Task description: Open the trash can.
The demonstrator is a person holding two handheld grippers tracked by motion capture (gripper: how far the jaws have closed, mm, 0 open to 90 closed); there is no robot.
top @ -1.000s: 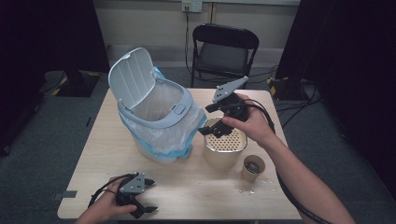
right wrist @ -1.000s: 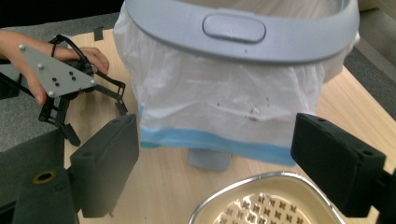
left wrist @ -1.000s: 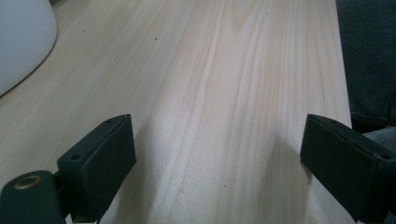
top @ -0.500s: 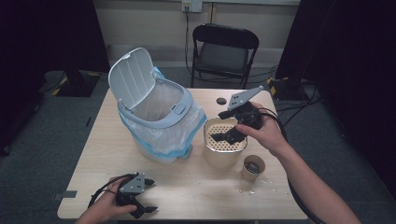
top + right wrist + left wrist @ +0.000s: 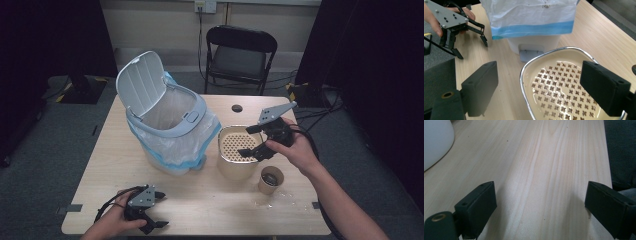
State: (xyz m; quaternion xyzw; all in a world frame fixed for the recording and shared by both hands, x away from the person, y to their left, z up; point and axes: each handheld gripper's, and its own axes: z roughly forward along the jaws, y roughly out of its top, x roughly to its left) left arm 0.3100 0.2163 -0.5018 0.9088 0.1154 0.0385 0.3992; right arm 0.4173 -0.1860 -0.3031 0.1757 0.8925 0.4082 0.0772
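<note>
Since the earlier frame, the right gripper has dropped from beside the bin to the strainer pot, fingers wide and empty over its rim. At the counter's near-left edge, the left gripper rests, fingers wide, empty.

High view looks down on the table; both gripper views skim it closely.

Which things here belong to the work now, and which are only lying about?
In use: right gripper, open over the cream perforated container.
Lying about: lined white bin, paper cup, black disc, chair; left gripper rests open.
</note>
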